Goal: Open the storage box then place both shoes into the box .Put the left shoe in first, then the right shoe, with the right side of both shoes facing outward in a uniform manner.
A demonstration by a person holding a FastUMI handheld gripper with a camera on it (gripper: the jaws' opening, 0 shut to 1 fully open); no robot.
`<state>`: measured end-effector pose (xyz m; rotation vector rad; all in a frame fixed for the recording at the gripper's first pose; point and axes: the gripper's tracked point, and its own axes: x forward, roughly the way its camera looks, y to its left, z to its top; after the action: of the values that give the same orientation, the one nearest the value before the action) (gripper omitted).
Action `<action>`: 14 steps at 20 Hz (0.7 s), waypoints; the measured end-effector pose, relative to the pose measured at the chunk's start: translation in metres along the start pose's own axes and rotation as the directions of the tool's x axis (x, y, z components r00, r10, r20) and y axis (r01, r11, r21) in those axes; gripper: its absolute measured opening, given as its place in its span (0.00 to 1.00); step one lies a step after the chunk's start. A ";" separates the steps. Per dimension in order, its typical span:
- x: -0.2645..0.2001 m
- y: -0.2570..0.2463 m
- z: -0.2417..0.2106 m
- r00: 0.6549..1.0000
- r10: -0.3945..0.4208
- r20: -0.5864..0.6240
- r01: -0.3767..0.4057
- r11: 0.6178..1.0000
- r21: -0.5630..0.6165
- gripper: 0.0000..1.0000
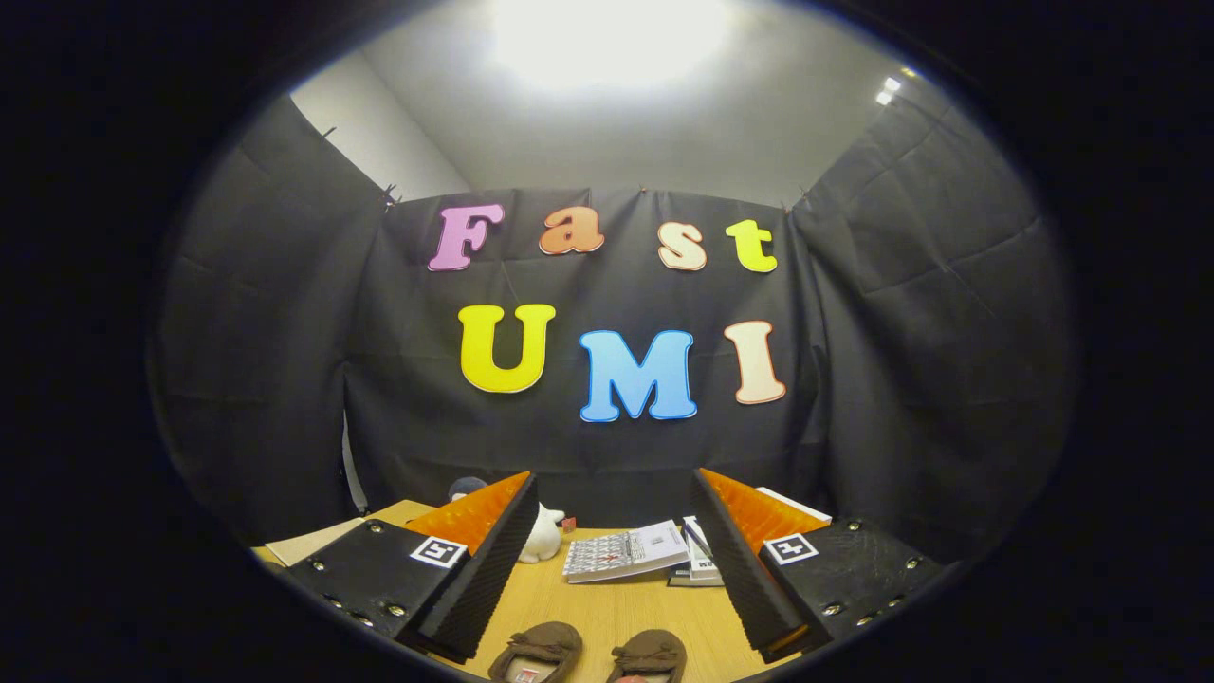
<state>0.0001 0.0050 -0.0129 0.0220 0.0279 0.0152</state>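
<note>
Overall, the booth is walled by black cloth hung on three sides, with a pale ceiling and a bright ceiling light above it.

Next in size, a wooden table runs from beneath the gripper to the foot of the back cloth.

Gripper: its two fingers stand wide apart, one on each side of the table's middle strip. Nothing lies between the ribbed inner pads; they grip nothing. Each finger body carries a square marker tag.

Task items: two brown shoes lie side by side on the table, between the fingers and close under the camera. Only their toe ends and bow trims are visible. Left shoe and right shoe are named by position in view; which foot each fits cannot be told. They are just beside each other; contact cannot be confirmed. Neither touches a finger.

Storage box: not identified in this view.

Other items: beyond the fingertips, near the back cloth, an open booklet lies flat, with further printed matter stacked just beside it against the right finger. A small white figurine stands upright just beside the left finger's tip. A dark rounded object sits behind that finger, too hidden to identify. A very small red object stands between figurine and booklet.
</note>
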 end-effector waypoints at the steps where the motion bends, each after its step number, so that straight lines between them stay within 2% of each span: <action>1: 0.001 0.000 -0.001 1.000 0.002 -0.003 -0.002 1.000 0.001 0.98; 6: 0.002 0.008 -0.012 0.999 0.025 -0.031 -0.025 0.999 0.025 0.98; 10: 0.005 0.022 -0.037 0.990 0.087 -0.108 -0.064 0.978 0.197 0.98; 14: 0.007 0.042 -0.063 0.968 0.169 -0.184 -0.092 0.925 0.368 0.98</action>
<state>0.0042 0.0485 -0.0751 0.3880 0.2444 0.1476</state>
